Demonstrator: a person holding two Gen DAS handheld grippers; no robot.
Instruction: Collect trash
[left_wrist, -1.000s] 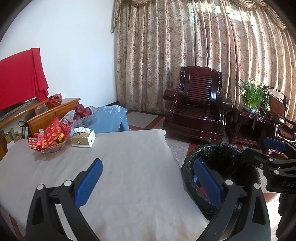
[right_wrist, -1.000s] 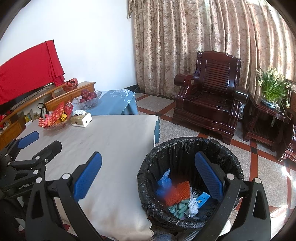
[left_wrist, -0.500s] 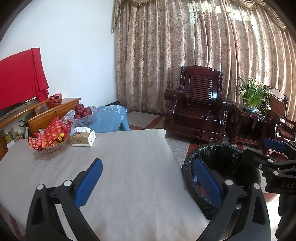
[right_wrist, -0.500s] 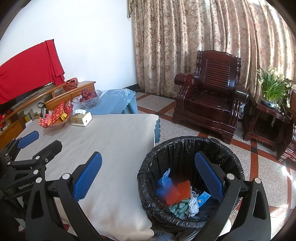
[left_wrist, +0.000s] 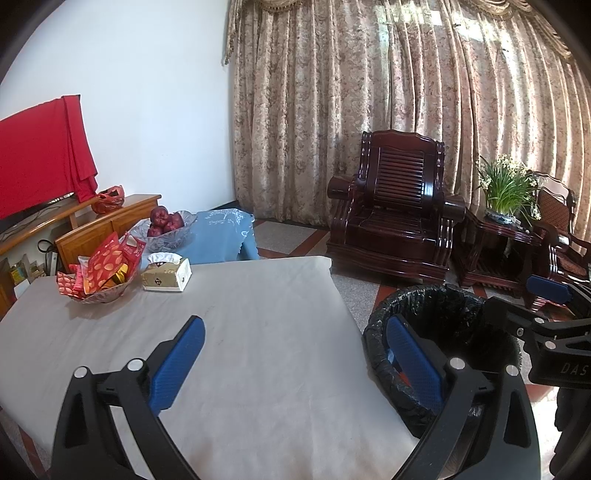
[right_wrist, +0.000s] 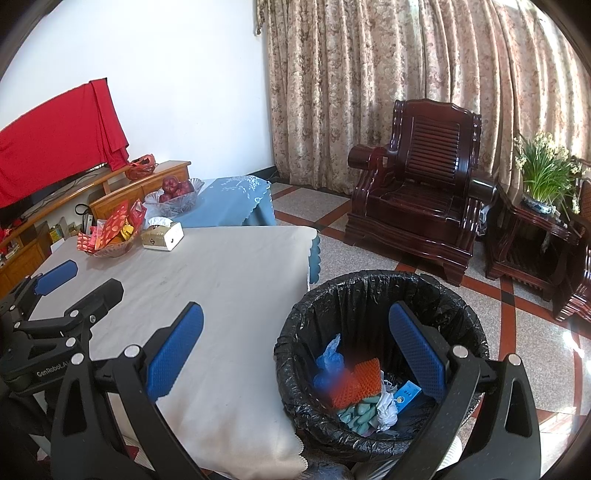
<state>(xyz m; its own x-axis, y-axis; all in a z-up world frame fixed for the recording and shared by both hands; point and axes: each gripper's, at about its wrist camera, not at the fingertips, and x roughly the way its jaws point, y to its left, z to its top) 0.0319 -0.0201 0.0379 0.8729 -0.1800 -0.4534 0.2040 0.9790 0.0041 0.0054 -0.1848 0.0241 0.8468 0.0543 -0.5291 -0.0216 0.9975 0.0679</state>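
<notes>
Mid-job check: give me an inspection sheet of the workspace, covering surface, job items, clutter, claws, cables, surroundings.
Surface: table under a pale cloth; no loose trash seen on it.
Job's things: black-lined trash bin on the floor beside the table, holding orange mesh, blue plastic and paper.
Clutter: snack bowl, tissue box, both at the far corner.
Claws: left claw open, empty; right claw open, empty, above the bin edge.
Cables: nothing seen on the table.
Surroundings: wooden armchair, curtains, potted plant.

Your desk (right_wrist: 236, 266) wears matt beige cloth; the bin liner (right_wrist: 369, 295) is crinkled glossy black plastic; the armchair (right_wrist: 424, 195) is polished dark wood.
</notes>
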